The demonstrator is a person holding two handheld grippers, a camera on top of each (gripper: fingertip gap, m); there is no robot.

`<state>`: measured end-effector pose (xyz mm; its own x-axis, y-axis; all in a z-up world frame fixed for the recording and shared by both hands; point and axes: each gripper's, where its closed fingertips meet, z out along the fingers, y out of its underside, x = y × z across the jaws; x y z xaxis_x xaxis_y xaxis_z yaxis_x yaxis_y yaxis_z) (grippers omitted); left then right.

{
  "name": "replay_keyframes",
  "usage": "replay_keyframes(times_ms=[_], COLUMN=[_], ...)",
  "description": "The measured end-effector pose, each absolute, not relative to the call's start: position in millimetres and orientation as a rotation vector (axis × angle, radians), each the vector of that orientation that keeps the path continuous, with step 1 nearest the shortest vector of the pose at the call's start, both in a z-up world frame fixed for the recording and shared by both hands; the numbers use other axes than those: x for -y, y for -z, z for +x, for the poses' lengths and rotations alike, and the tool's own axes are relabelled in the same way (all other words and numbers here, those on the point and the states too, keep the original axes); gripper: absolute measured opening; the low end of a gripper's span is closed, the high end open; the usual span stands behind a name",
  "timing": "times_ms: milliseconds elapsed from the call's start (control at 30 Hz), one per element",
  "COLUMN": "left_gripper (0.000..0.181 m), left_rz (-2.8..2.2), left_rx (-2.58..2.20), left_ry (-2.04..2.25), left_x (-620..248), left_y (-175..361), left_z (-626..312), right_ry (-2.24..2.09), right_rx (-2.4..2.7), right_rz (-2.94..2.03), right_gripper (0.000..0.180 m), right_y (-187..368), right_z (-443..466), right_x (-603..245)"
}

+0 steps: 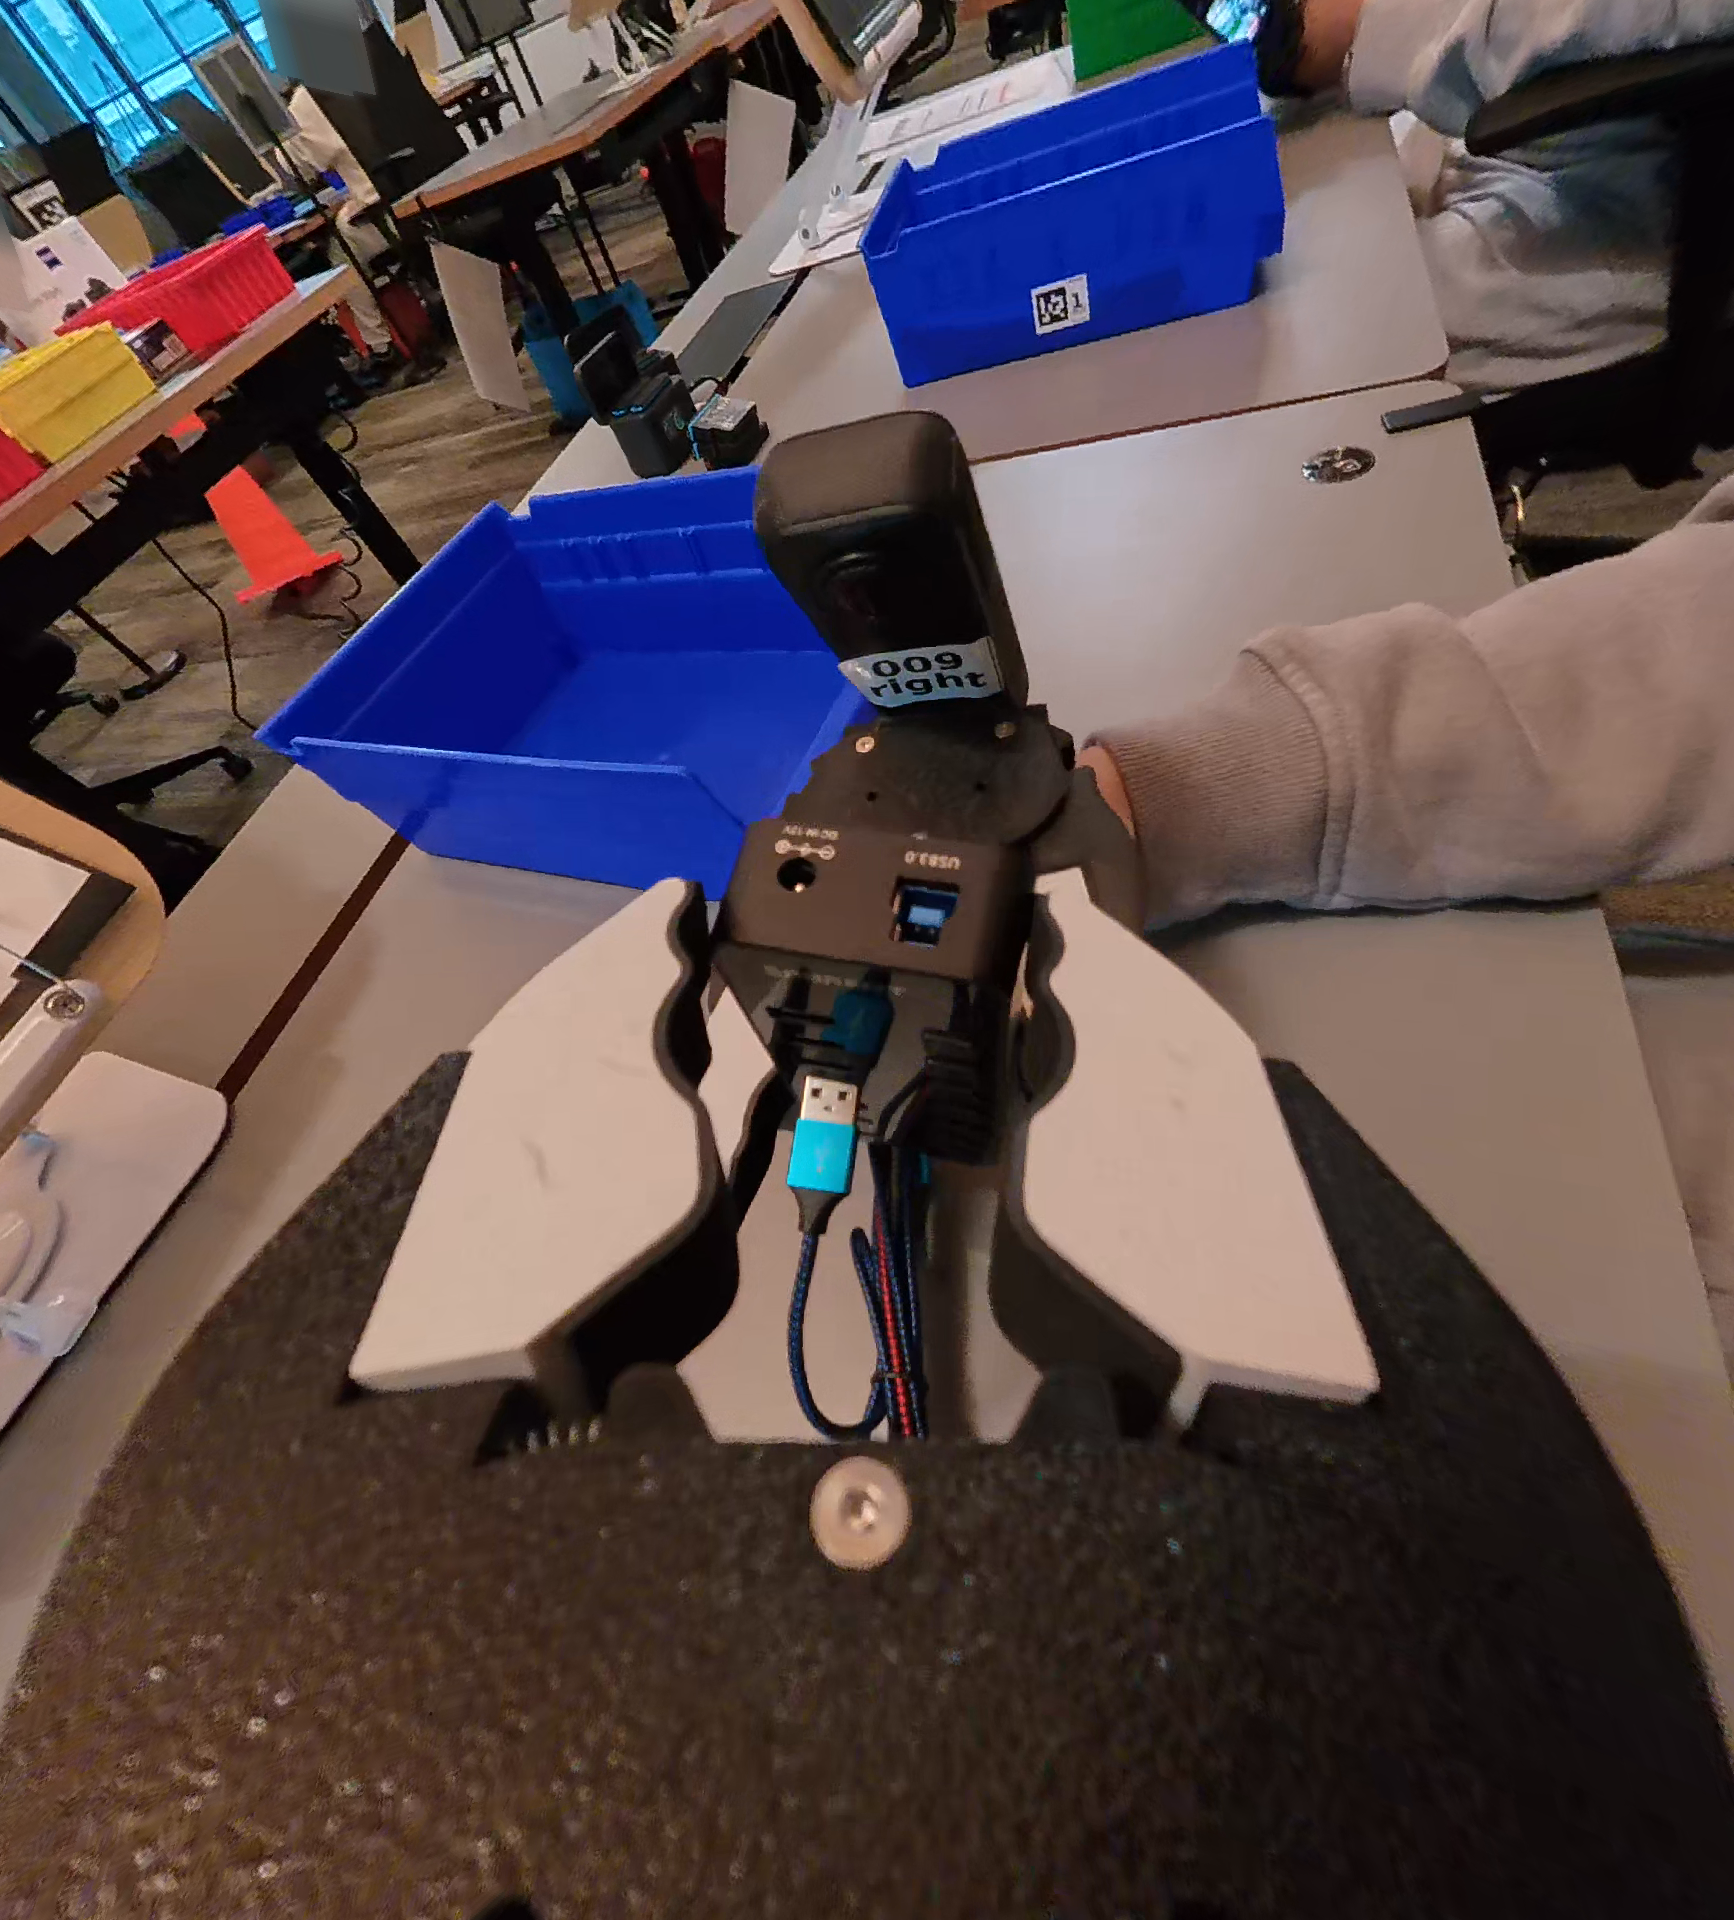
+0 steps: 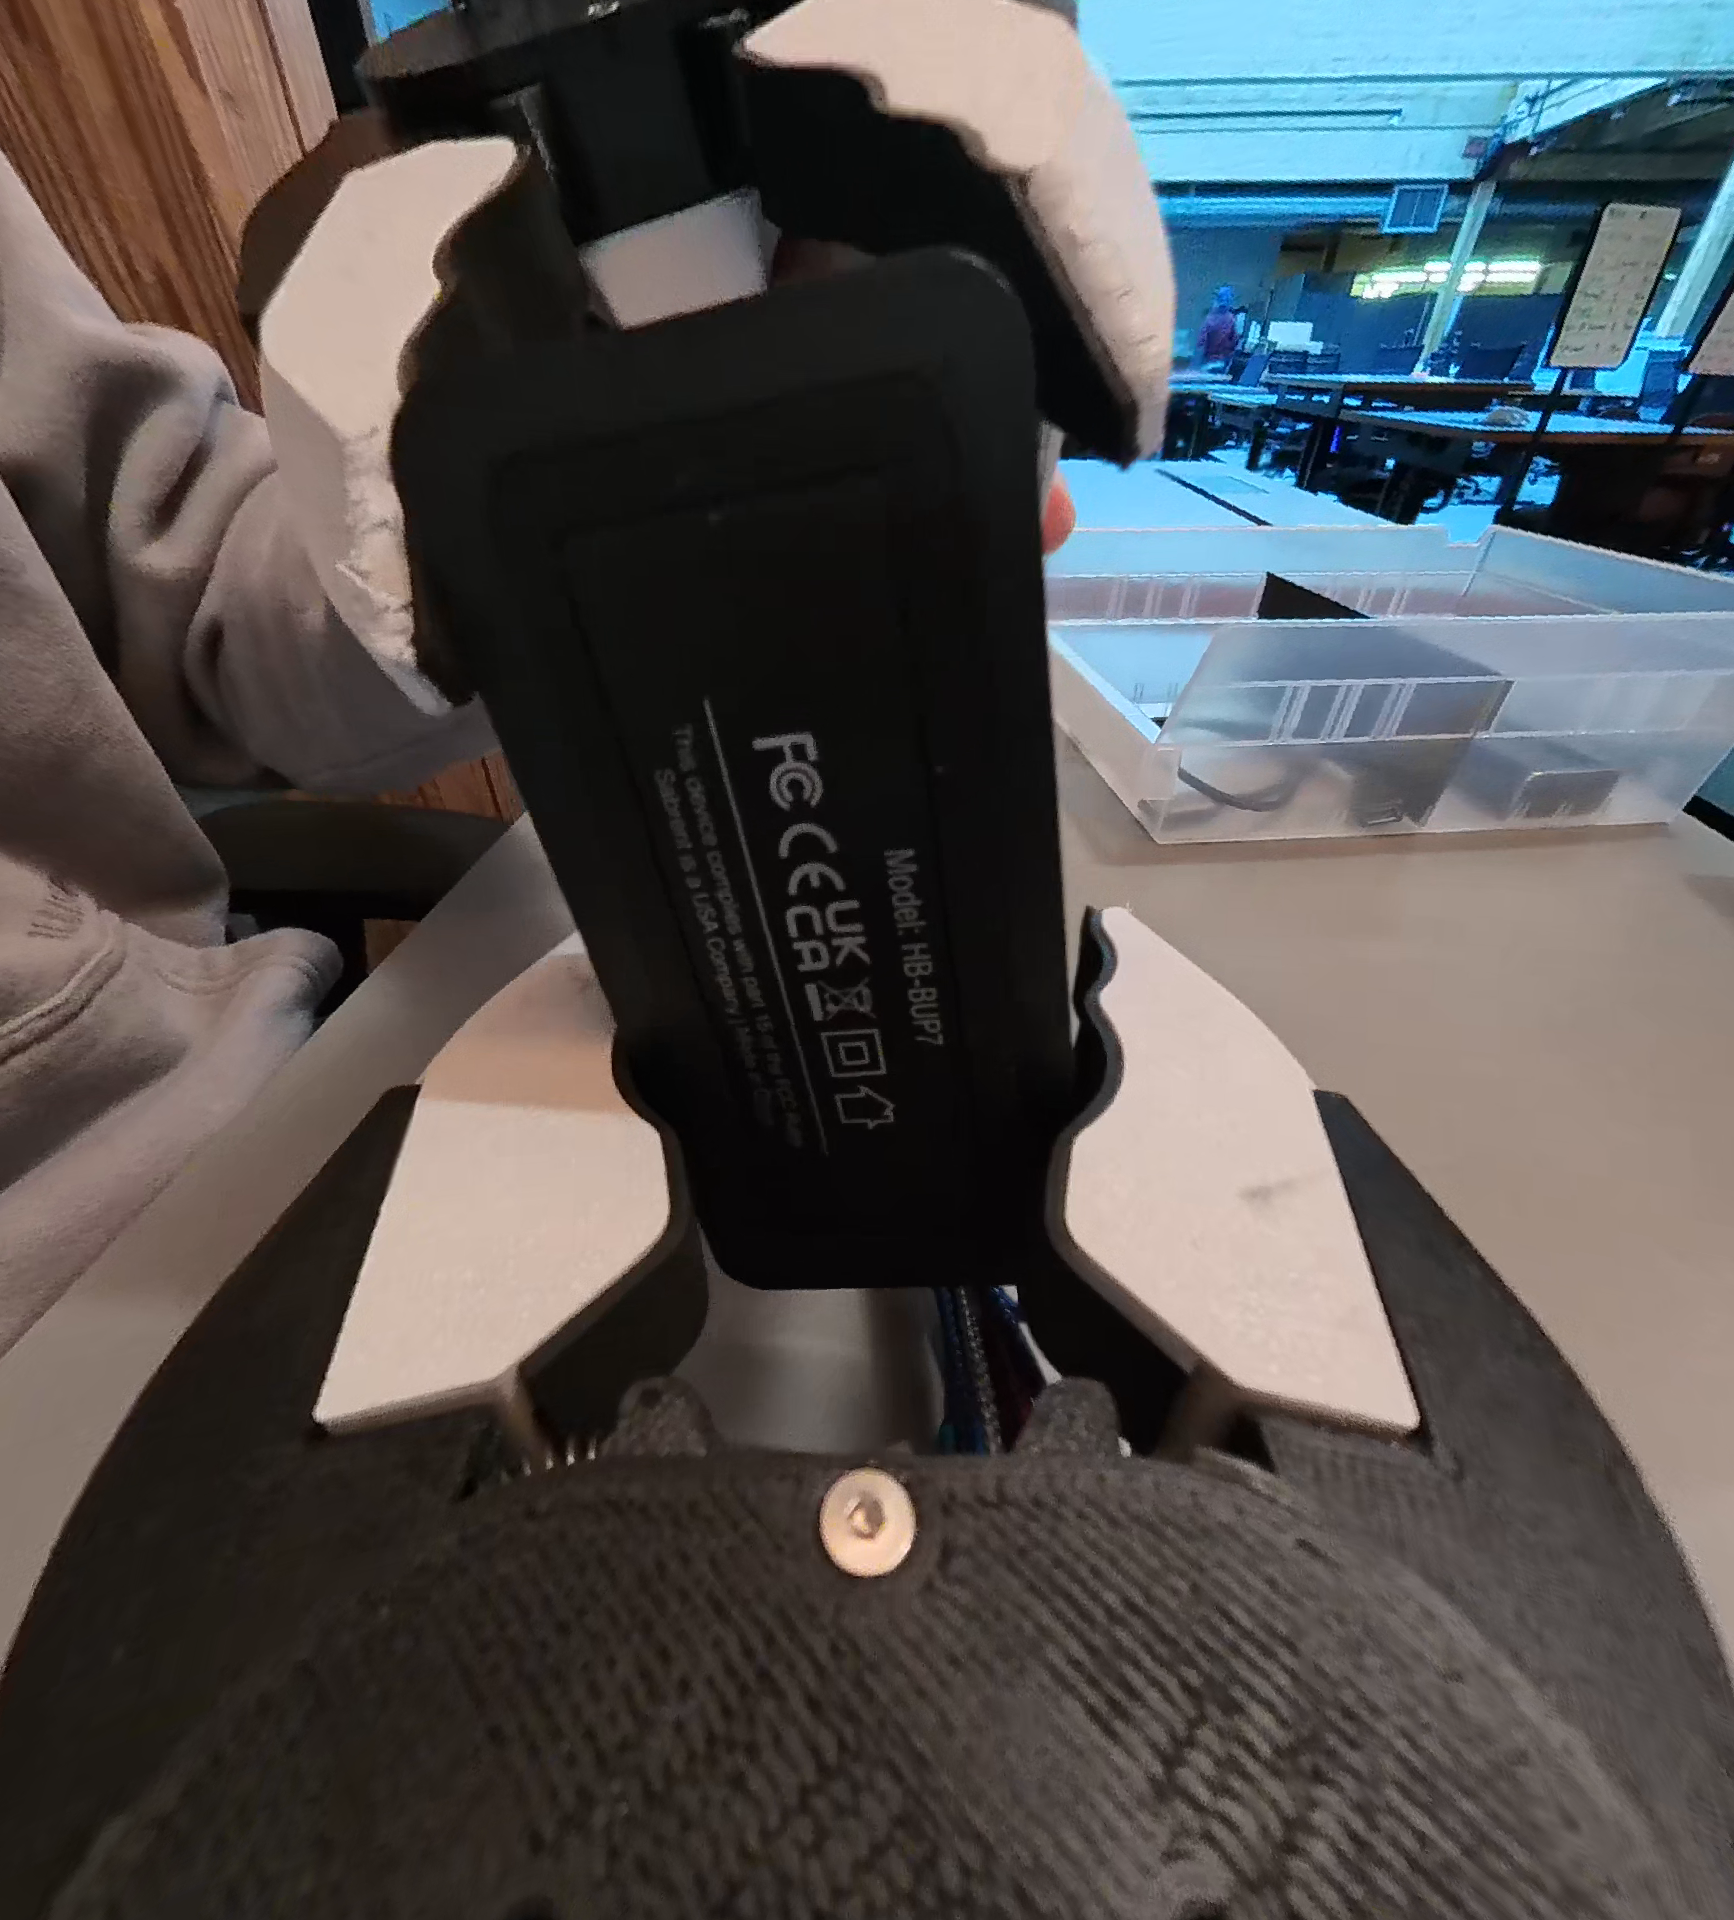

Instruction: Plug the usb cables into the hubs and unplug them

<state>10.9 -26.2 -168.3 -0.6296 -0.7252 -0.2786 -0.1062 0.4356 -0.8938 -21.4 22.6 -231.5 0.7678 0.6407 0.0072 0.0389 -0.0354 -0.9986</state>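
Observation:
A black USB hub (image 2: 738,810) is held in the air between both grippers, underside toward the right wrist view. My right gripper (image 2: 863,1018) is shut on its near end. My left gripper (image 1: 868,914) closes on the opposite end (image 1: 868,894), where a blue port and a round socket face me; its pale fingers (image 2: 354,395) flank that end in the right wrist view. A loose cyan USB plug (image 1: 827,1127) on a braided cable (image 1: 811,1320) hangs between the left fingers, gripped by neither. Another cyan plug (image 1: 858,1013) and a black plug (image 1: 946,1101) sit in the hub.
An empty blue bin (image 1: 572,707) stands on the grey table (image 1: 1258,561) just behind the hub, a second blue bin (image 1: 1071,239) farther back. A clear bin (image 2: 1414,707) holding dark hubs and cables is at the right. A grey sleeve (image 1: 1465,758) reaches in from the right.

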Motion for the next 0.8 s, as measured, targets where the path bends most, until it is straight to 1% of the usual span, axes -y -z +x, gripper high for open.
replay_keyframes(times_ms=[433,633,800], left_gripper=[0.058,0.058,0.059], left_rz=[-0.718,-0.667,-0.648], left_rx=[-2.044,-2.077,-2.044], left_ry=[1.196,1.168,1.241], left_x=[18,20,23], left_y=[169,168,158], left_z=[16,15,15], right_ry=[-0.427,-0.425,-0.405], right_rx=[0.498,0.472,0.471], right_rz=[-1.578,-1.556,-1.546], right_gripper=[0.076,0.074,0.073], right_y=[229,214,204], right_z=[-14,-16,-15], right_x=[-32,-31,-28])
